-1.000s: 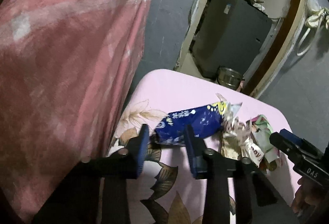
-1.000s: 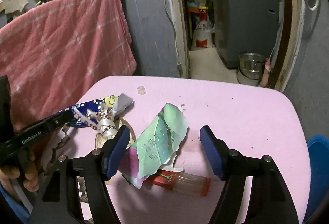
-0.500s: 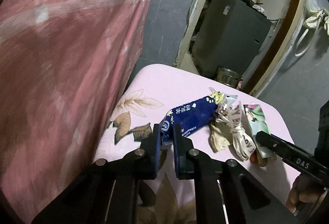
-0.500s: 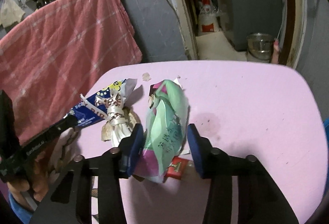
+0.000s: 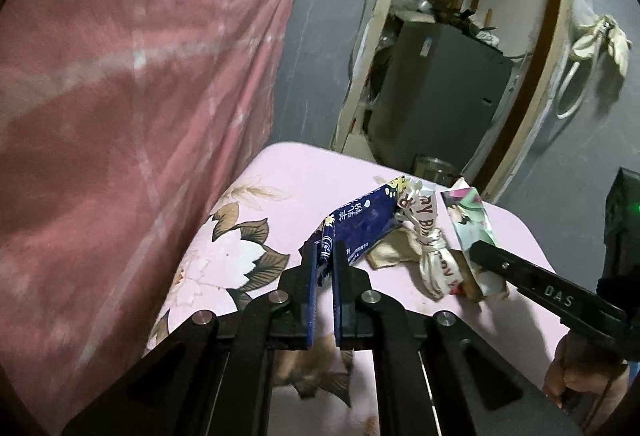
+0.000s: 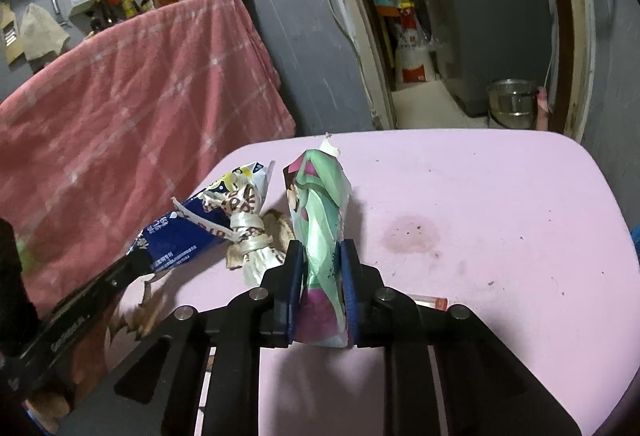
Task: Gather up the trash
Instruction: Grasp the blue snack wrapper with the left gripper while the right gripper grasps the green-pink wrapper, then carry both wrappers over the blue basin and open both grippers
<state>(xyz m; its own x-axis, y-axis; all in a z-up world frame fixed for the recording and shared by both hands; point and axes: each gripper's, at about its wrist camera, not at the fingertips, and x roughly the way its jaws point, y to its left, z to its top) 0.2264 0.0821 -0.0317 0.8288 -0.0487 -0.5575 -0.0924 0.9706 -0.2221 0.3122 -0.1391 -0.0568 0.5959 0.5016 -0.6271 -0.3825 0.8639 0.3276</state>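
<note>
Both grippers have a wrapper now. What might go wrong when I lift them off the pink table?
1. The left gripper pinches only the blue wrapper's end; it may slip out.
2. The knotted ribbon lies against that wrapper and could drag along or fall.
3. The right gripper, whose jaws have just been closing, squeezes the green wrapper above a red-capped tube, which may roll.

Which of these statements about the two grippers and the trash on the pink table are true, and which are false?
1. The left gripper pinches the blue wrapper. True.
2. The right gripper is wide open over bare table. False: its jaws have just been closing and now squeeze the green packet.
3. A knotted printed ribbon lies between both wrappers. True.
4. The pink table is spotless. False: a reddish stain shows.
</note>
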